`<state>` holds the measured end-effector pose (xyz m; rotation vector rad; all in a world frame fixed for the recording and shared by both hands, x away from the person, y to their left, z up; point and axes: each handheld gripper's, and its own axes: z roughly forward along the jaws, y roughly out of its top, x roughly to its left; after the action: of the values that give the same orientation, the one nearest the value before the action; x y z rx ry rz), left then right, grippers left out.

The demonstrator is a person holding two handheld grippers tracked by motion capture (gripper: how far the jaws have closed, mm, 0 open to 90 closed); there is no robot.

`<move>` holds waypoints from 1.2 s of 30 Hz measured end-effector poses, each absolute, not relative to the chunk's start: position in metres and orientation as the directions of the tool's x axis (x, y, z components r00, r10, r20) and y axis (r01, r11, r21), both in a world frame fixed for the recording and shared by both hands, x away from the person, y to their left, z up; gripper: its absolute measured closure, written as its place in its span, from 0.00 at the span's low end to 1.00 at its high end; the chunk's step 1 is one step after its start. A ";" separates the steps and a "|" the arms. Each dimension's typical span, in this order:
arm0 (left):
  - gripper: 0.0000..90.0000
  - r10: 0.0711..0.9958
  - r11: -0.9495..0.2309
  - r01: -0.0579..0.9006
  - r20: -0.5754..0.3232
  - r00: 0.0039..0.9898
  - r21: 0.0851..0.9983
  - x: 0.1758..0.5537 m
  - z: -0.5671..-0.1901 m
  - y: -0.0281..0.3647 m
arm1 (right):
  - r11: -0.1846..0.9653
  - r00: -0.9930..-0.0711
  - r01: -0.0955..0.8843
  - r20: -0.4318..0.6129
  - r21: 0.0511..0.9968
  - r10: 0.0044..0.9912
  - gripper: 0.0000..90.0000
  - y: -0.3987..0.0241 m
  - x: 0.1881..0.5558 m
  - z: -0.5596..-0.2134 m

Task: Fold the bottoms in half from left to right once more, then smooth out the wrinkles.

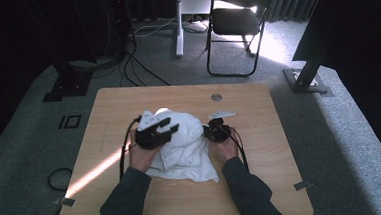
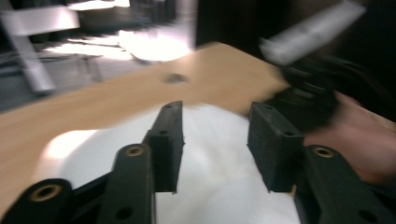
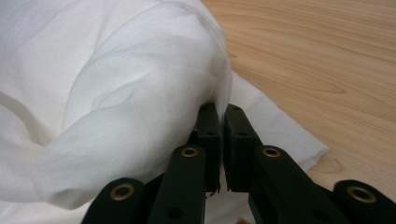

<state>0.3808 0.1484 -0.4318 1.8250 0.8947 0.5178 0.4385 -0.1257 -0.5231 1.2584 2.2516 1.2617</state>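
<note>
A crumpled white cloth (image 1: 186, 145) lies in a heap in the middle of the wooden table (image 1: 123, 104). My left gripper (image 1: 165, 127) hovers over the cloth's left side. In the left gripper view, which is blurred, its jaws (image 2: 215, 109) stand open above the cloth (image 2: 219, 168) with nothing between them. My right gripper (image 1: 210, 132) is at the heap's right edge. Its jaws (image 3: 223, 111) are shut on a raised fold of the cloth (image 3: 116, 93), which bulges up to their left. The right gripper (image 2: 308, 95) and the hand (image 2: 362, 140) holding it also appear in the left gripper view.
A round grommet (image 1: 216, 97) sits near the table's far edge. Behind the table stand a black folding chair (image 1: 238, 19), a white post (image 1: 178, 25) and a black stand (image 1: 309, 75). Cables trail over the grey carpet at the far left.
</note>
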 end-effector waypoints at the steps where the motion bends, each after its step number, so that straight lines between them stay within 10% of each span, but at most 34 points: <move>1: 0.70 0.784 -0.237 0.369 -0.048 0.619 0.899 0.388 -0.435 0.154 | 0.246 -0.588 0.556 0.167 0.794 0.791 0.96 -0.126 0.439 -0.523; 17: 0.73 0.794 -0.310 0.499 -0.069 0.605 0.809 0.418 -0.504 0.155 | 0.249 -0.584 0.565 0.168 0.786 0.795 0.92 -0.126 0.446 -0.524; 24: 0.74 0.839 -0.263 0.495 -0.057 0.541 0.829 0.410 -0.525 0.151 | 0.221 -0.546 0.542 0.140 0.811 0.826 0.59 -0.142 0.441 -0.508; 36: 0.74 0.896 -0.268 0.514 0.015 0.444 0.815 0.404 -0.525 0.120 | 0.216 -0.594 0.414 0.083 0.884 0.800 0.50 -0.140 0.423 -0.463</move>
<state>0.4042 0.1204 -0.5249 1.9274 1.1849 0.6298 0.4234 -0.1397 -0.4625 1.1262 2.1041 1.3379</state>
